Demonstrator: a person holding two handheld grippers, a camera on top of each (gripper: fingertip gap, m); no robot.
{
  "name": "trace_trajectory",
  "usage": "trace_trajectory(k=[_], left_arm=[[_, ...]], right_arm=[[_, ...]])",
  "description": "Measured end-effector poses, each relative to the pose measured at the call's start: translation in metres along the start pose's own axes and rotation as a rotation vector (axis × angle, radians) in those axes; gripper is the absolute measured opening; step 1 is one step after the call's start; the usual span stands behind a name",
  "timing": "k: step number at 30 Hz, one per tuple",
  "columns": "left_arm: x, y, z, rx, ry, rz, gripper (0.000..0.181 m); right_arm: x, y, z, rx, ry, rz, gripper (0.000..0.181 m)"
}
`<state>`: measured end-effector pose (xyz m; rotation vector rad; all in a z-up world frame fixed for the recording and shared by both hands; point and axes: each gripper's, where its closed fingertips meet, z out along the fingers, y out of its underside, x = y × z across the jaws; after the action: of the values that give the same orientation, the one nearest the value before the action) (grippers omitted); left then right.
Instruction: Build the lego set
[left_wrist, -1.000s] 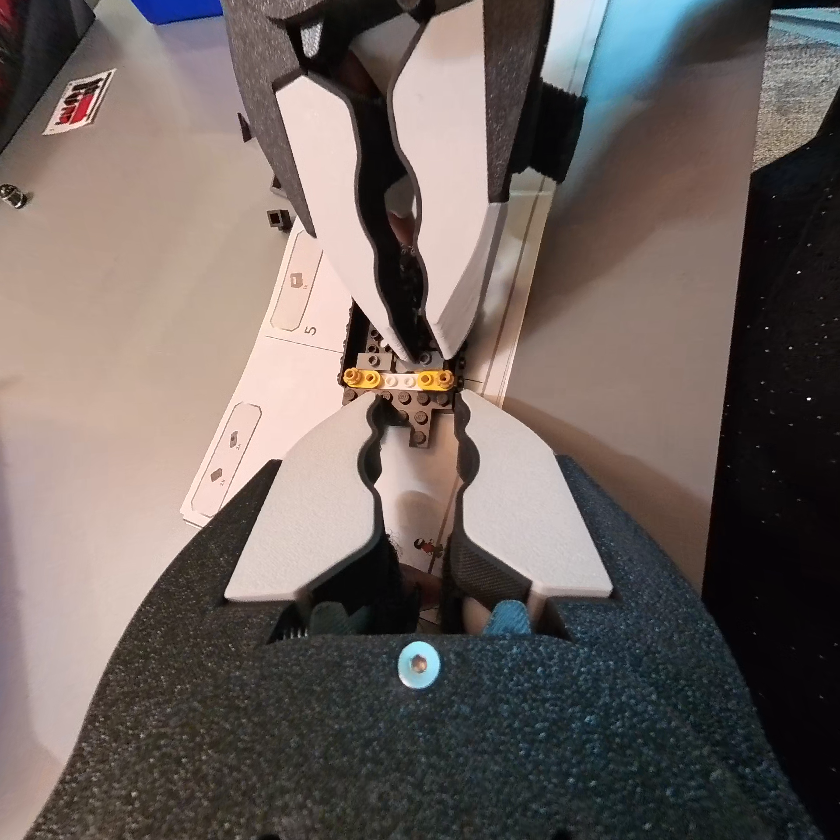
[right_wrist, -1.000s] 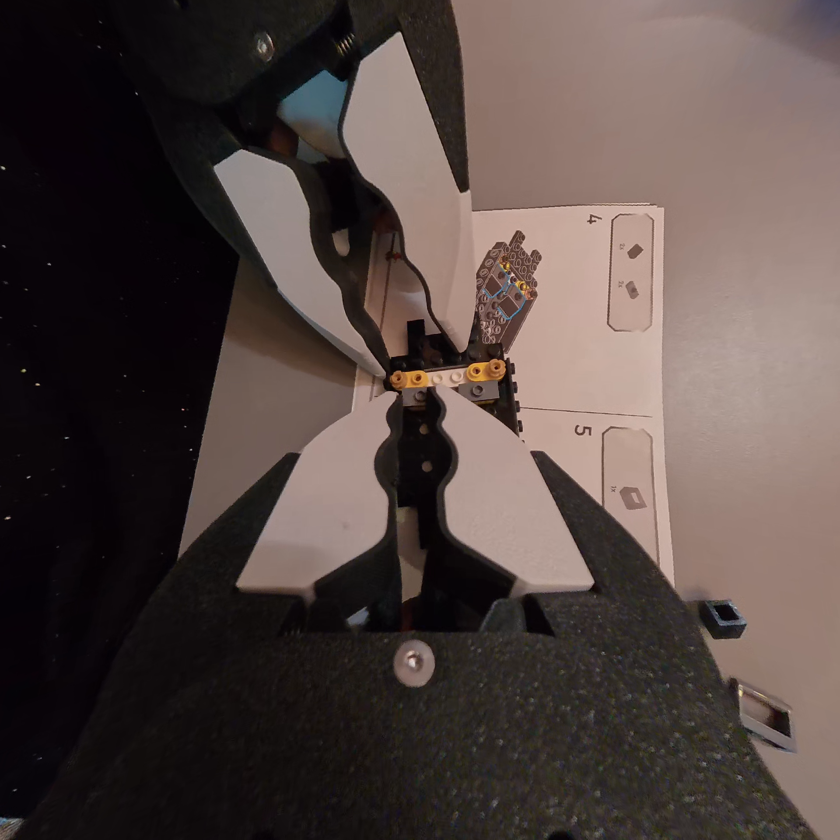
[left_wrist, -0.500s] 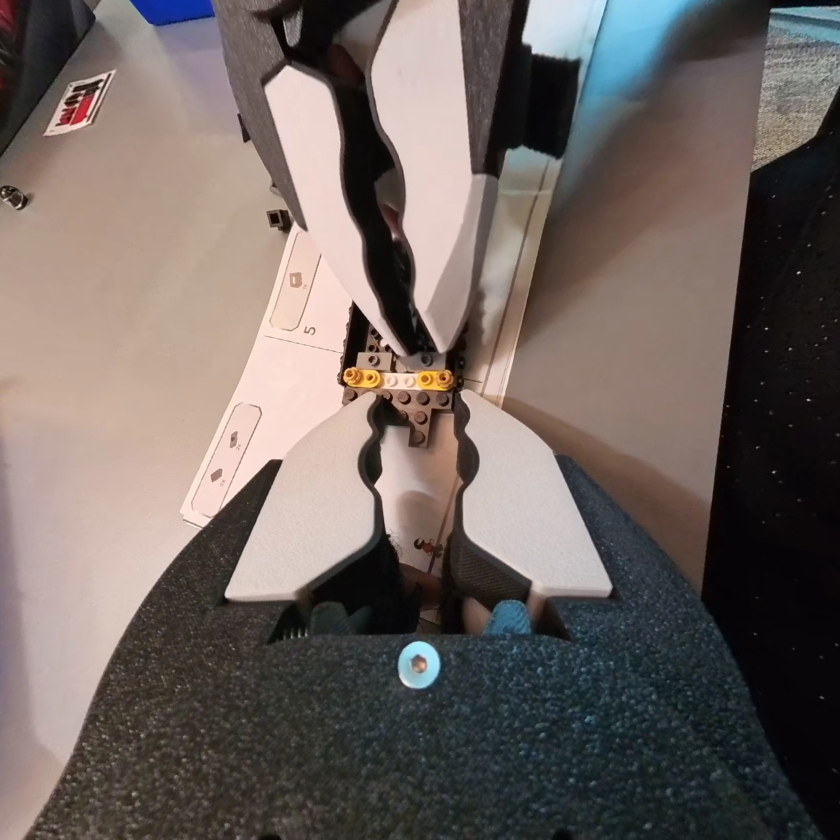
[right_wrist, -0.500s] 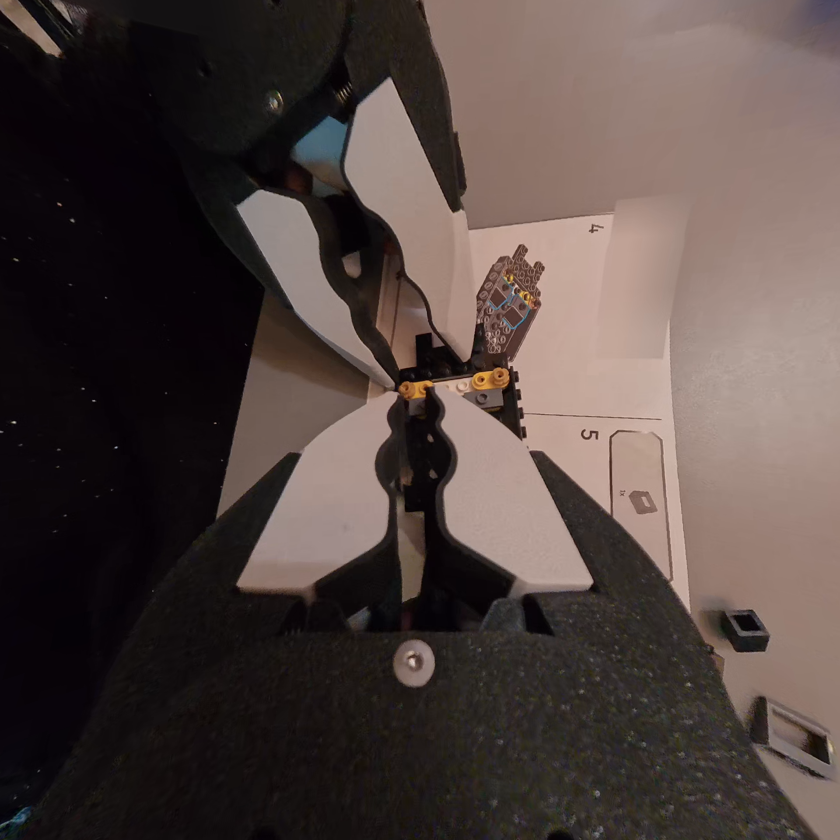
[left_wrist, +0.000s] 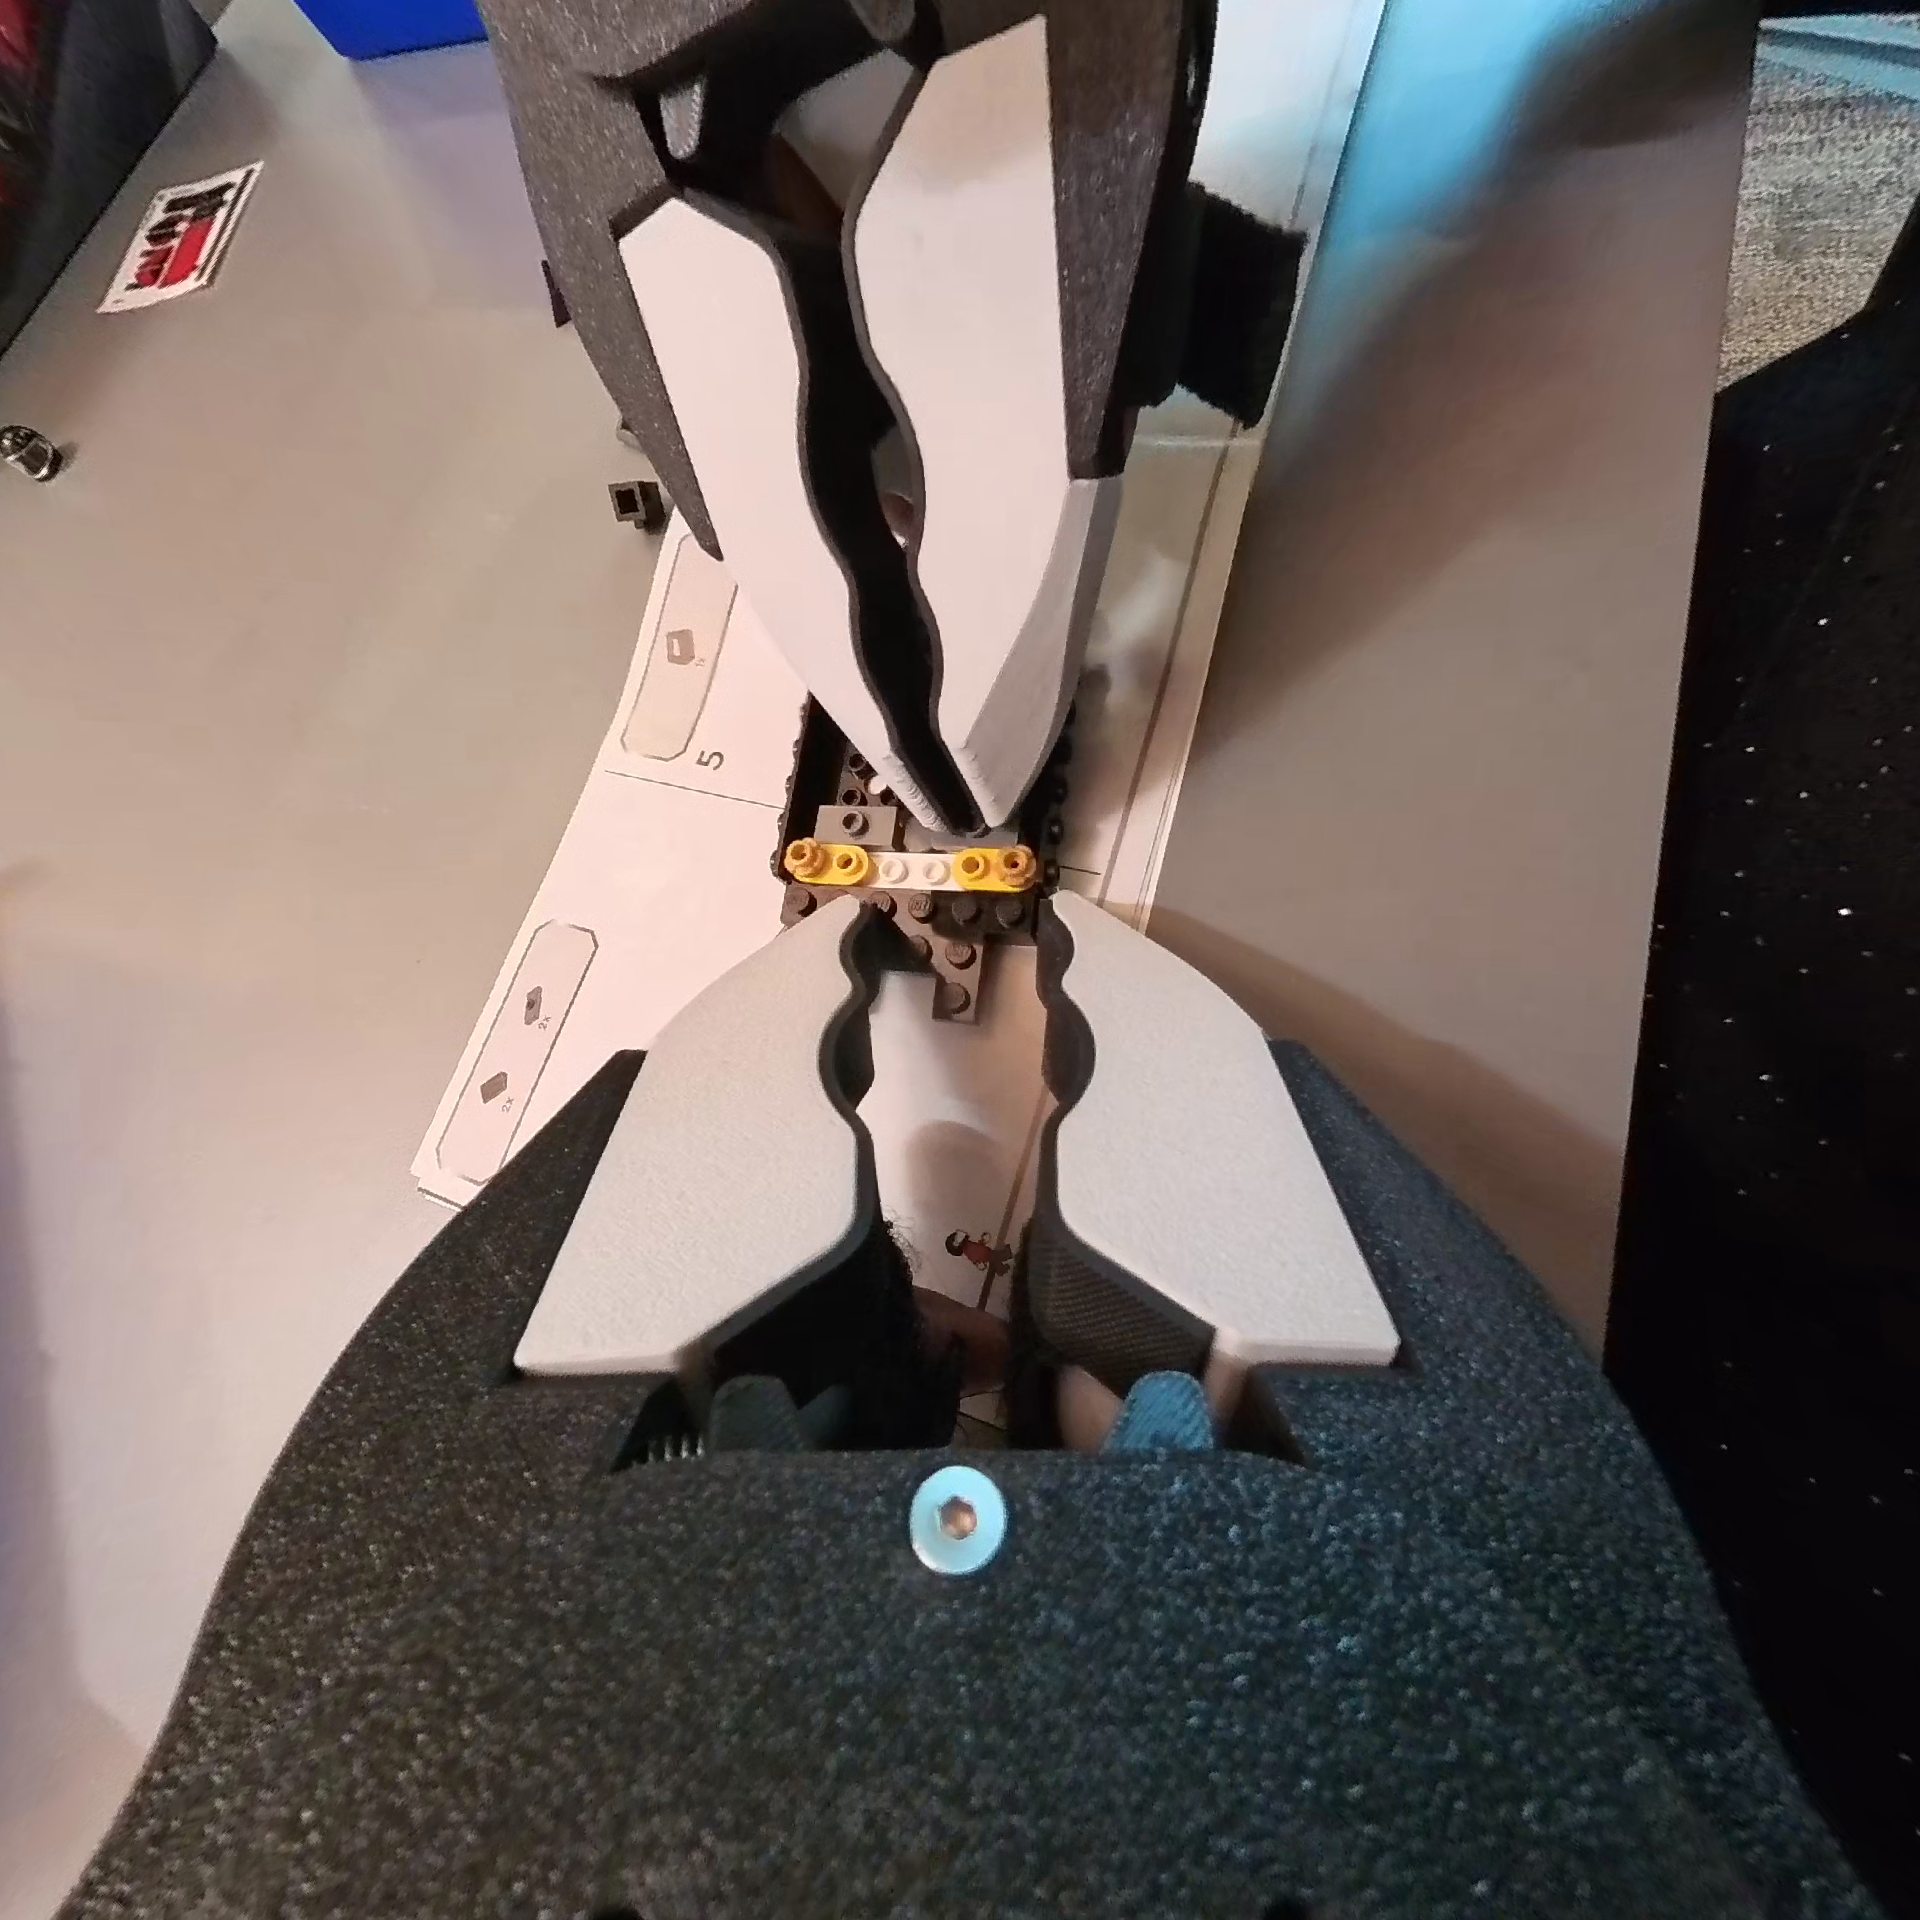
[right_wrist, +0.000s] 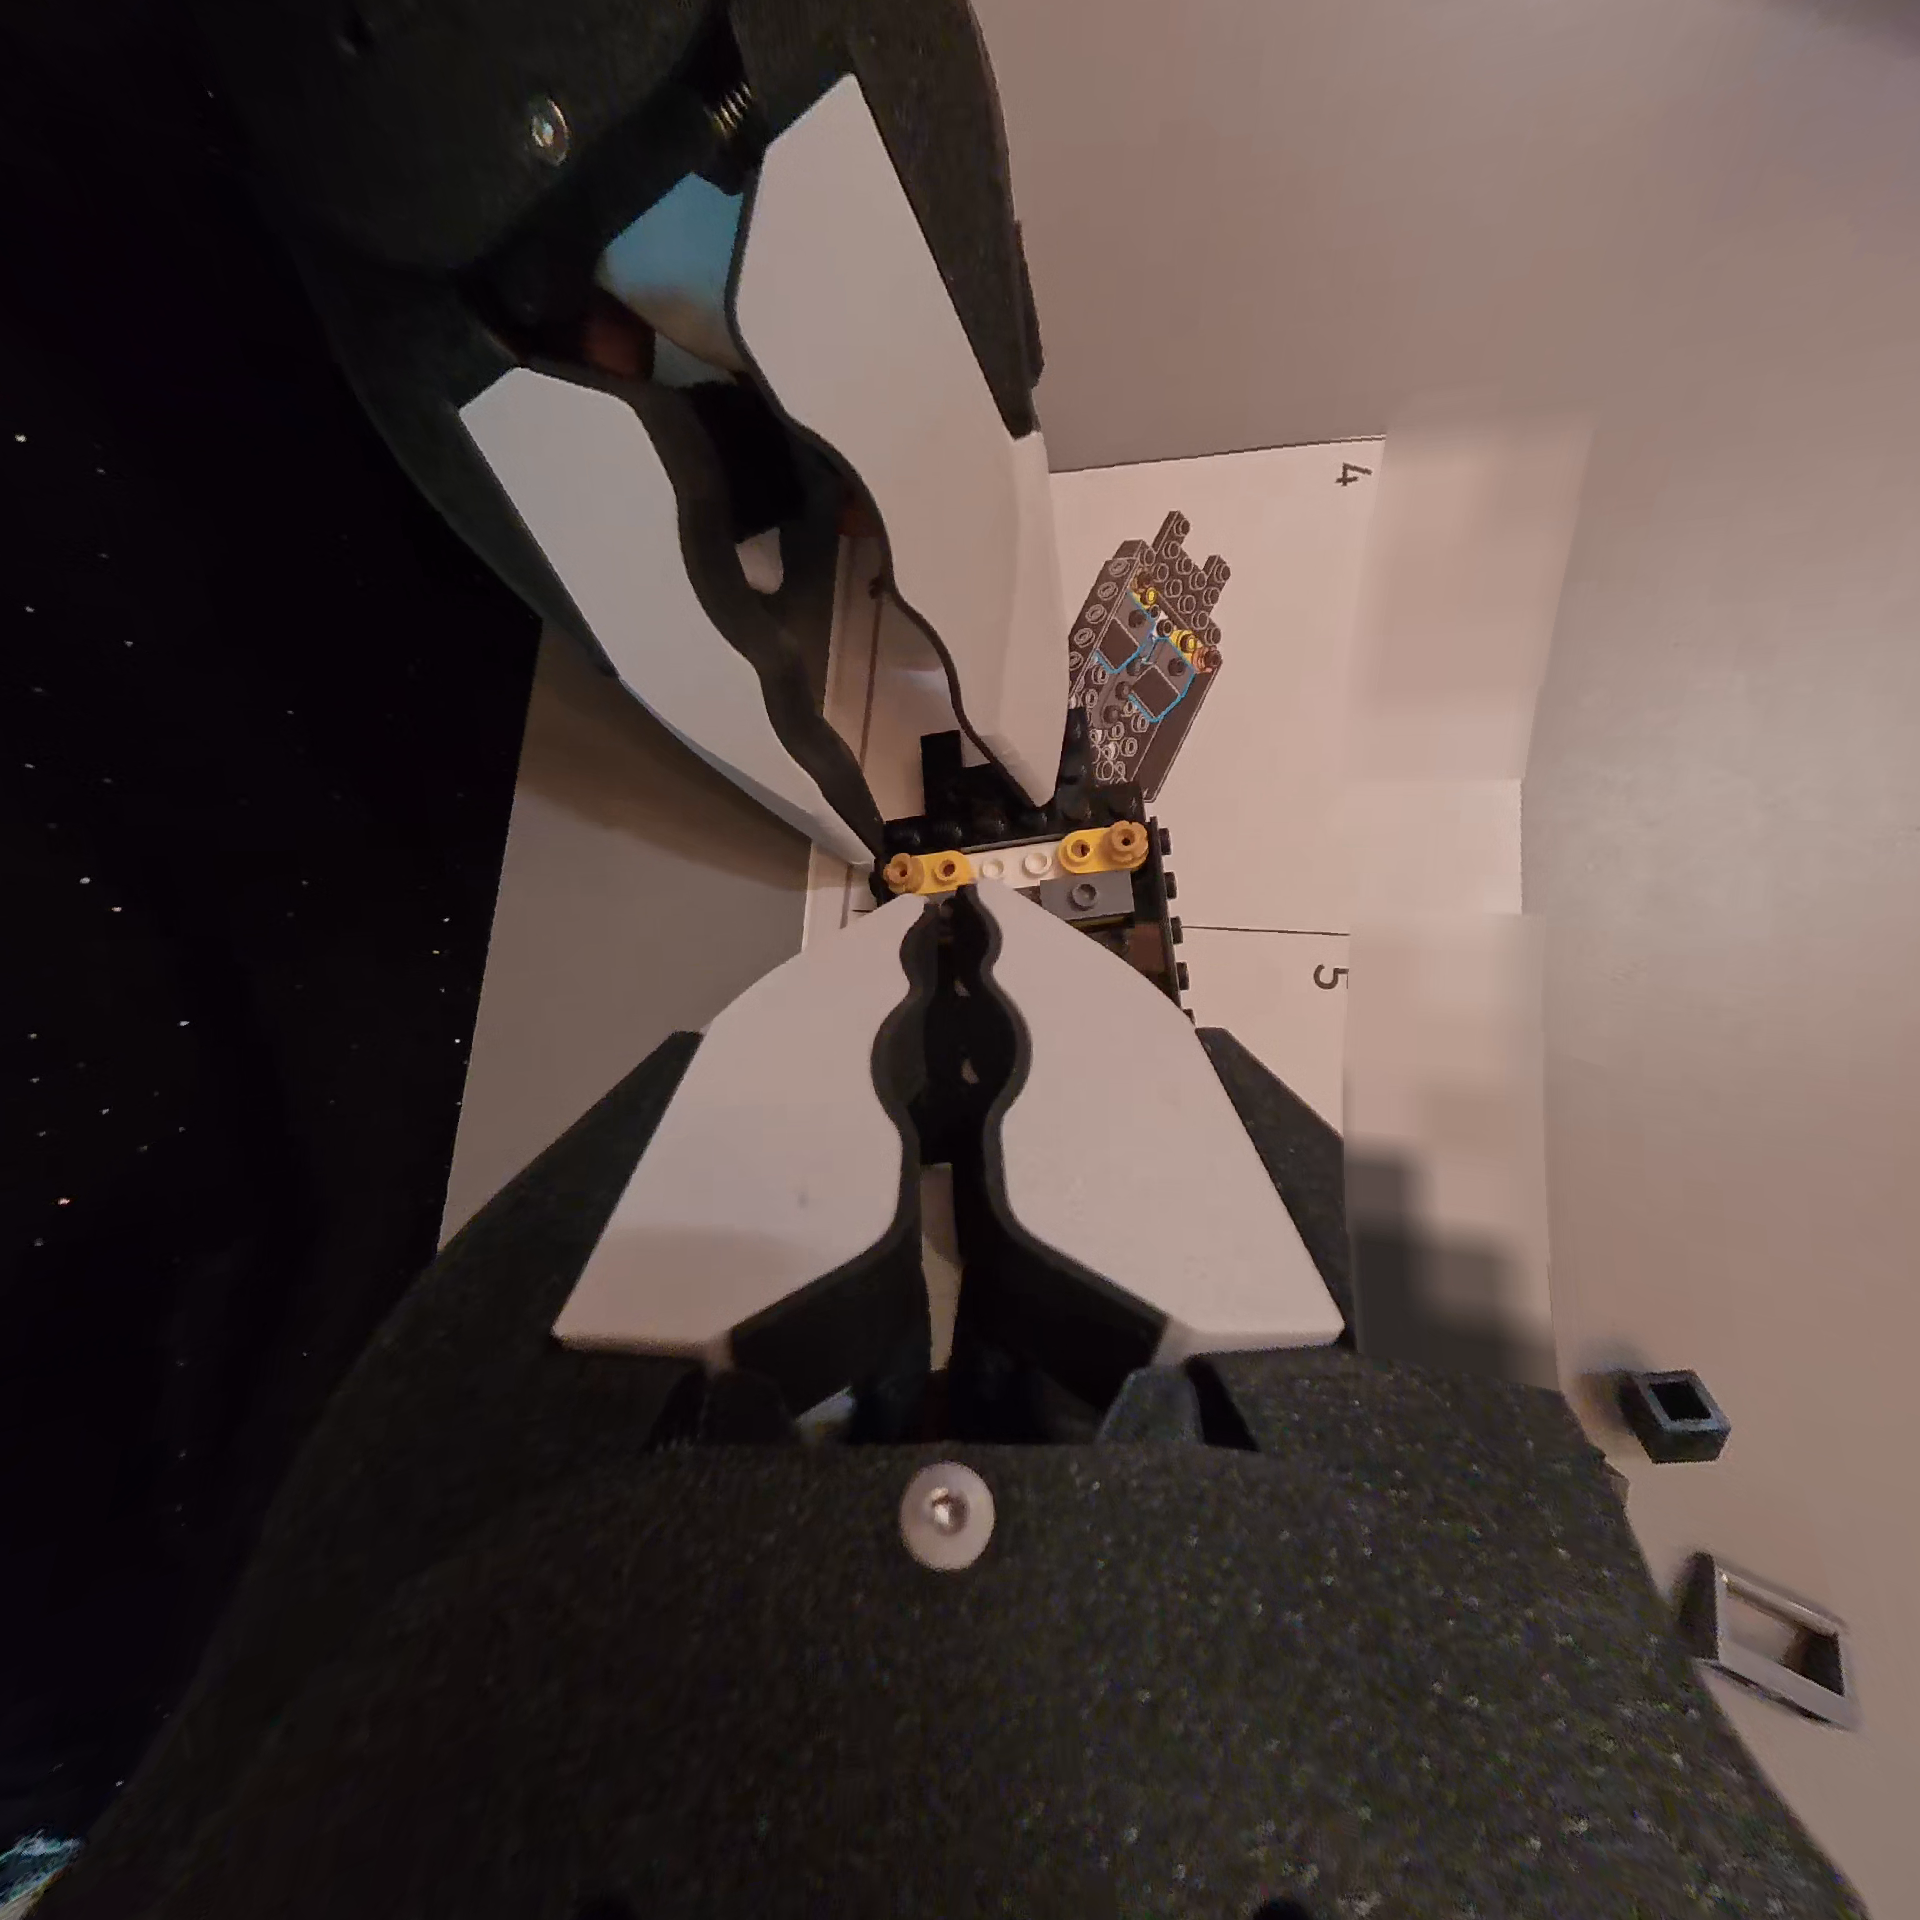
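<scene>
The left gripper (left_wrist: 948, 914) has its jaws spread about as wide as the near end of the black Lego model (left_wrist: 920, 925), its fingertips against the model's two sides, so it grips the build there. The right gripper (right_wrist: 951, 902) comes in from the opposite end with its jaws almost together; its tips meet at the model just behind the row of yellow and white pieces (right_wrist: 1013, 862), and whether a small piece sits between them cannot be told. In the left wrist view those narrow tips touch down beside a small grey plate (left_wrist: 854, 826) on the model's deck. The model lies on an open instruction booklet (left_wrist: 665, 914) spread on a grey table (left_wrist: 312, 644), near the table's edge, past which the floor is dark. Off to one side on the table sit a small black hollow square piece (right_wrist: 1673, 1413), a silver-framed piece (right_wrist: 1777, 1652) and a red and white sticker (left_wrist: 182, 237).
</scene>
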<state>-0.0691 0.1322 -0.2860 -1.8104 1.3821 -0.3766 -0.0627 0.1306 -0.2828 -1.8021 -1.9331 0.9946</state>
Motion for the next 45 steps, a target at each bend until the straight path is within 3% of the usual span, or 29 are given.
trace_trajectory(k=[16,22,26,30,32,45], left_arm=[[0.0,0.0,0.0,0.0,0.003,-0.003,0.029],[0.0,0.0,0.0,0.0,0.003,-0.003,0.029],[0.0,0.0,0.0,0.0,0.0,0.001,0.029],[0.002,0.0,0.0,-0.001,0.004,0.018,0.023],[0.002,0.0,0.0,0.0,0.001,0.02,0.023],[0.003,0.0,-0.001,0.004,0.003,0.029,0.025]], right_arm=[[0.001,0.002,0.003,-0.013,0.021,0.054,0.004],[0.002,0.002,0.003,-0.041,0.052,0.027,0.004],[0.003,0.0,0.003,-0.049,0.102,-0.1,0.004],[0.005,-0.004,-0.003,0.007,0.103,-0.101,0.015],[-0.001,-0.01,-0.006,0.055,0.071,-0.101,0.011],[0.001,-0.004,0.008,-0.033,0.047,-0.095,0.0]])
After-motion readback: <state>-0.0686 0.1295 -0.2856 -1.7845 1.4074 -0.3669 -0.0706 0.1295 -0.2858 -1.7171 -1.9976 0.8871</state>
